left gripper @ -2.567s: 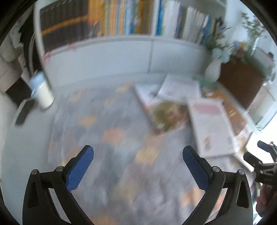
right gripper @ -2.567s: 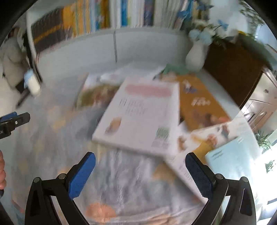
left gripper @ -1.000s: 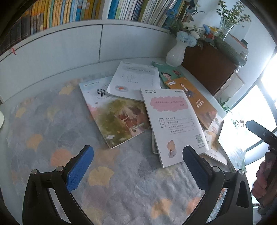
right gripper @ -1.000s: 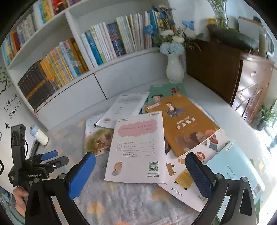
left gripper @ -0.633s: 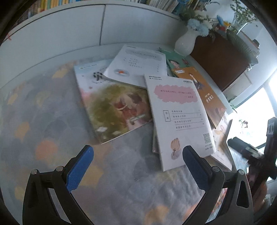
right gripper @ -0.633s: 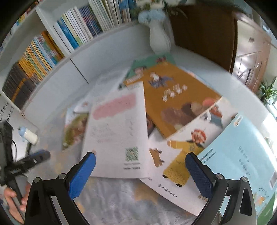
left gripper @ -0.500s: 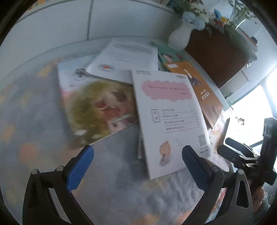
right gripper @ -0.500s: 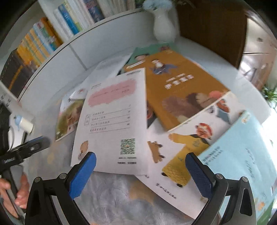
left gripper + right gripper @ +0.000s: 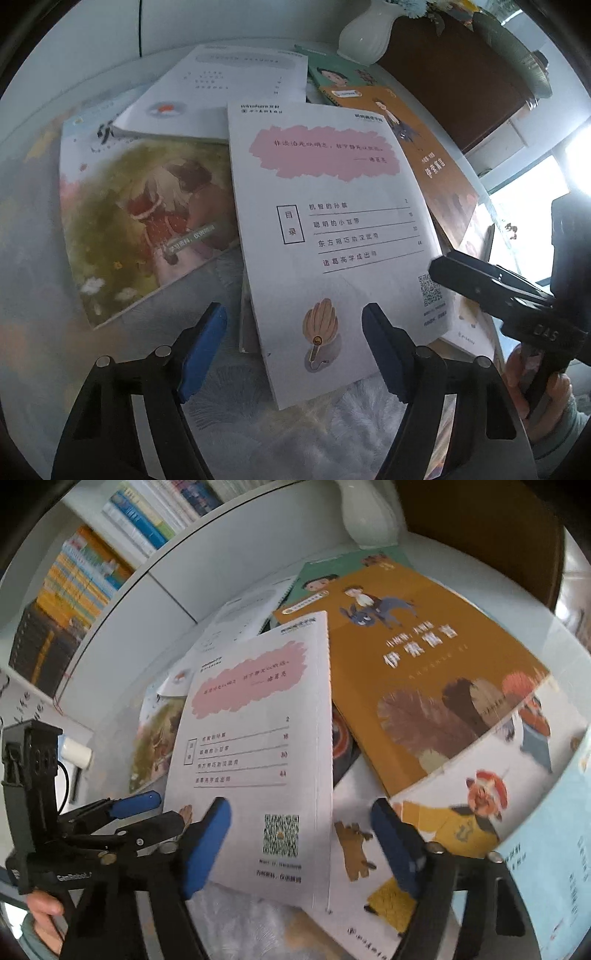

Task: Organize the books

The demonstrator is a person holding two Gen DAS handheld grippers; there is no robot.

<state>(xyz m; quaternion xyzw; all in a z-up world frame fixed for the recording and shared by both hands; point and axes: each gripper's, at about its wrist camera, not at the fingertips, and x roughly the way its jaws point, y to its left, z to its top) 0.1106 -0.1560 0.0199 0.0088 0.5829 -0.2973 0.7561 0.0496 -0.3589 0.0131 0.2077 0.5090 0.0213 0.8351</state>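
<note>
White booklet (image 9: pixel 332 236) lies flat, long axis running away from both grippers; left gripper (image 9: pixel 293 347) and right gripper (image 9: pixel 301 843) straddle its near edge, jaws closing, gripping nothing

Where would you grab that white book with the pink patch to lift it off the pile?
Probably by the near bottom edge of the white book, coming from the front. It lies flat on top, and that edge juts over the rug, leaving room underneath. The left gripper and right gripper both straddle it, jaws closing, nothing pinched yet.
</note>
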